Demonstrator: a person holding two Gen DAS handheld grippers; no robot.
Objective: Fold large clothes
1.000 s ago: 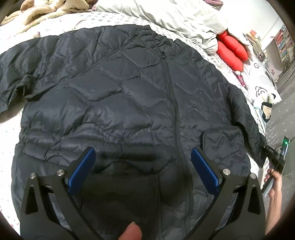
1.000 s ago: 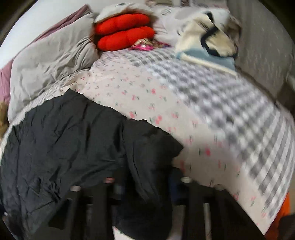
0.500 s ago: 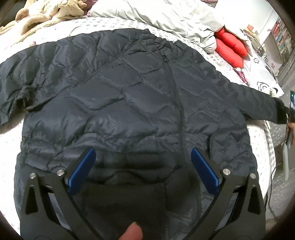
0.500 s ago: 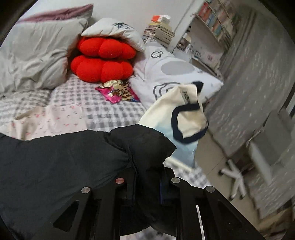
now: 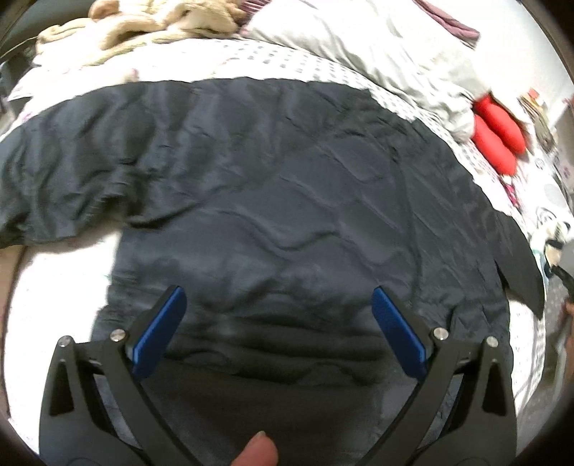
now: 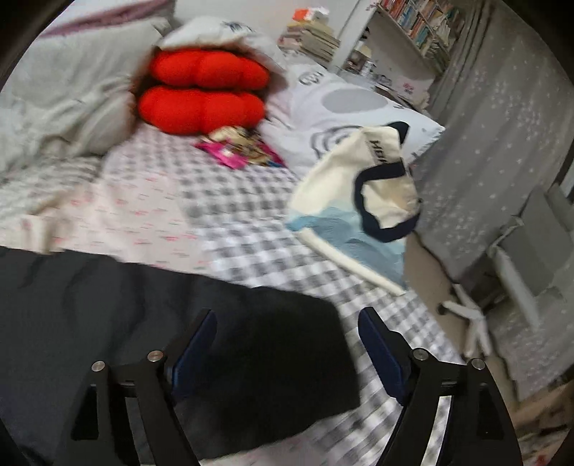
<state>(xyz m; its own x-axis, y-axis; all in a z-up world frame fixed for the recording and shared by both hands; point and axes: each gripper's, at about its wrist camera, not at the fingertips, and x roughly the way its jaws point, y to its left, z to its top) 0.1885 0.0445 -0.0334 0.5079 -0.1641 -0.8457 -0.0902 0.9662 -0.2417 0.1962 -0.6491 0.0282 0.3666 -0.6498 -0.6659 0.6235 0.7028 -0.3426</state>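
A large dark navy quilted jacket lies spread flat on the bed, both sleeves stretched out. My left gripper is open and empty, hovering over the jacket's lower hem. In the right wrist view the end of the jacket's right sleeve lies flat on the checked sheet. My right gripper is open, its blue pads on either side of the sleeve cuff, gripping nothing.
Red cushions and grey pillows lie at the head of the bed. A cream and navy garment and a pink packet lie near the bed's right edge. A beige blanket is at the far left. Floor and bookshelf lie beyond.
My right gripper has opened and let go of the sleeve, which now lies flat. The left view has shifted left over the jacket.
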